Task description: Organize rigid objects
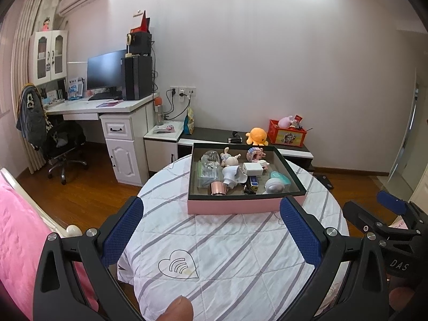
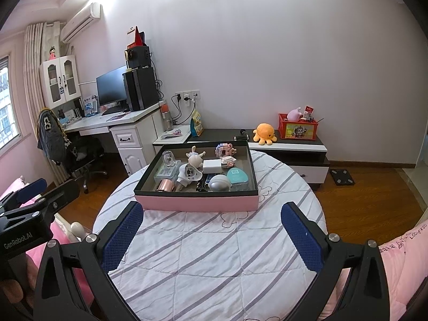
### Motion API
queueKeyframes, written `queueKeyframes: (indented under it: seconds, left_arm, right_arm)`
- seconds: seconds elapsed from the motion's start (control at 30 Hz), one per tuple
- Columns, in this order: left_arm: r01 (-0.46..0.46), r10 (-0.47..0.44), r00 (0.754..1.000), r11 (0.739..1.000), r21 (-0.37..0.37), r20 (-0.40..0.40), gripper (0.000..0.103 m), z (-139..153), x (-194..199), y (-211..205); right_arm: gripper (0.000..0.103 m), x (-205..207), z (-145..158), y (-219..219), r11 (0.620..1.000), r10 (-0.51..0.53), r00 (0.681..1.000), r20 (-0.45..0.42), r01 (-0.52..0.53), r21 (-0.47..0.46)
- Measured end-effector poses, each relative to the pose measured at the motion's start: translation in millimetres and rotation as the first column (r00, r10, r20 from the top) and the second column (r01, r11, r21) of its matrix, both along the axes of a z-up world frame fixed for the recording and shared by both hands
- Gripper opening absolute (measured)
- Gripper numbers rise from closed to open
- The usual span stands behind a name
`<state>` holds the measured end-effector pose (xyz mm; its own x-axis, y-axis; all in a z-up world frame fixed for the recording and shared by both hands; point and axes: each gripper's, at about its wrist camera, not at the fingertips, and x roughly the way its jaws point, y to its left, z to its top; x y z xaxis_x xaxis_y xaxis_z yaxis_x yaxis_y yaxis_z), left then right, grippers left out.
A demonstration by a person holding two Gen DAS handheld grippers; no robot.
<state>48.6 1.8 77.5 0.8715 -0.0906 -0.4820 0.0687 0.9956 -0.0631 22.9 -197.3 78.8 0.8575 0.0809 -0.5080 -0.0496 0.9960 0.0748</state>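
A pink box with a dark rim stands on the far half of a round table with a striped white cloth. It holds several small things: a copper cylinder, a white charger, a silver oval case, a teal case, a clear glass and a small doll. My left gripper is open and empty, short of the box. My right gripper is open and empty, also short of it.
A desk with monitor and computer tower stands at the back left, with a black chair. A low cabinet behind the table bears an orange plush octopus and a red crate. A pink bed lies at the left.
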Motion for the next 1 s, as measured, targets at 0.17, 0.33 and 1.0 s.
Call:
queueKeyframes:
  seconds: [0.17, 0.33, 1.0]
  left_arm:
    - [0.026, -0.027, 1.000, 0.999, -0.034, -0.013, 0.103, -0.9, 0.3, 0.5]
    - [0.023, -0.023, 1.000, 0.999, -0.046, -0.003, 0.103, 2.4, -0.4, 3.3]
    - [0.002, -0.003, 0.999, 1.000, 0.015, 0.038, 0.103, 2.5, -8.4, -2.6]
  right_arm:
    - [0.103, 0.4, 0.5, 0.1, 1.000, 0.000, 1.000, -0.002, 0.000, 0.001]
    - [0.103, 3.0, -1.3, -0.2, 1.000, -0.005, 1.000, -0.009, 0.005, -0.001]
    - [0.103, -1.7, 6.8, -0.6, 1.000, -0.027, 0.999, 0.019, 0.027, -0.009]
